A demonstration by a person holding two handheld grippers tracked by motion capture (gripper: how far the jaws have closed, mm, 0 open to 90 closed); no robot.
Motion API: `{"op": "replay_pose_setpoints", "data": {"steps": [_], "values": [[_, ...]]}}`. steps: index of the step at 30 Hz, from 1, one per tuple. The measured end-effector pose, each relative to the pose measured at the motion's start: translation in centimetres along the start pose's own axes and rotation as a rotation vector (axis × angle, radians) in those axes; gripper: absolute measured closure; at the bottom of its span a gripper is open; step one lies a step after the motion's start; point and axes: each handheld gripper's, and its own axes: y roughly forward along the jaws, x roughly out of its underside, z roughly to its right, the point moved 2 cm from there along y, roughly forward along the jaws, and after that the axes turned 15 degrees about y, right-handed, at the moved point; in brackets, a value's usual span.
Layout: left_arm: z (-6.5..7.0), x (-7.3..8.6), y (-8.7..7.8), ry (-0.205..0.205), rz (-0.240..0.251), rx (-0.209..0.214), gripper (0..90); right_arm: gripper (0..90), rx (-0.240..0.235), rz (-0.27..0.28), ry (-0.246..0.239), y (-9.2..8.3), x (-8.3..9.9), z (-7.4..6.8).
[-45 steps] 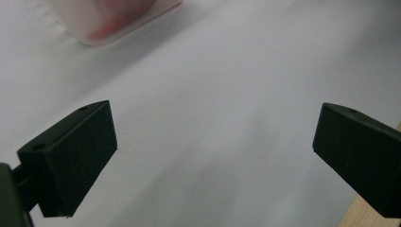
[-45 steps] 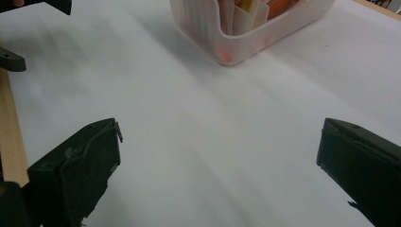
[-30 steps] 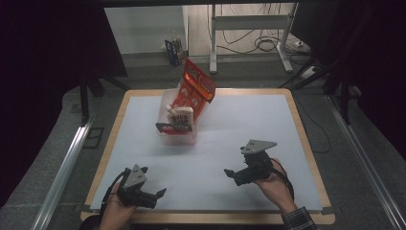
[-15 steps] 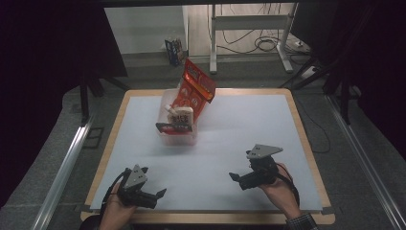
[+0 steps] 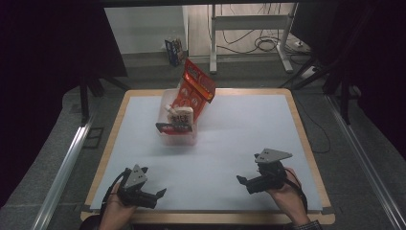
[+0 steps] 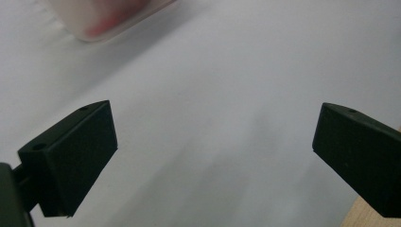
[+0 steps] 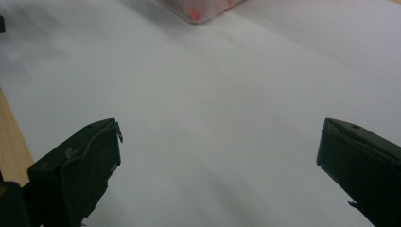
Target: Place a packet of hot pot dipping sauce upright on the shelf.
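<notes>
Bin (image 5: 178, 125): far-left on table (image 5: 249, 143), red bag (image 5: 194, 91) upright inside. My left gripper (image 5: 154, 197) nearer, bin ahead; right gripper (image 5: 244, 184) farther. Both released, holding nothing.

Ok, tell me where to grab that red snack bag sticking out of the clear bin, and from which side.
Grip the red snack bag by its flat top edge, which leans out above the far right rim of the clear bin. Coming from the right with the right gripper looks best: that edge is free, while other packs crowd its lower half.
</notes>
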Motion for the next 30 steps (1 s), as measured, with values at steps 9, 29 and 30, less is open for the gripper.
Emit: {"op": "replay_pose_setpoints", "data": {"steps": [9,29,30], "values": [[0.0,0.0,0.0,0.000,-0.002,0.000,0.5,0.2,0.015,0.012,0.033,-1.0,1.0,0.7],[-0.2,0.1,-0.1,-0.003,-0.006,-0.008,0.6,0.3,0.107,0.027,0.073,-3.4,3.4,2.4],[-0.2,0.1,-0.1,-0.004,-0.006,-0.010,0.6,0.4,0.114,0.027,0.076,-3.6,3.5,2.6]]}}
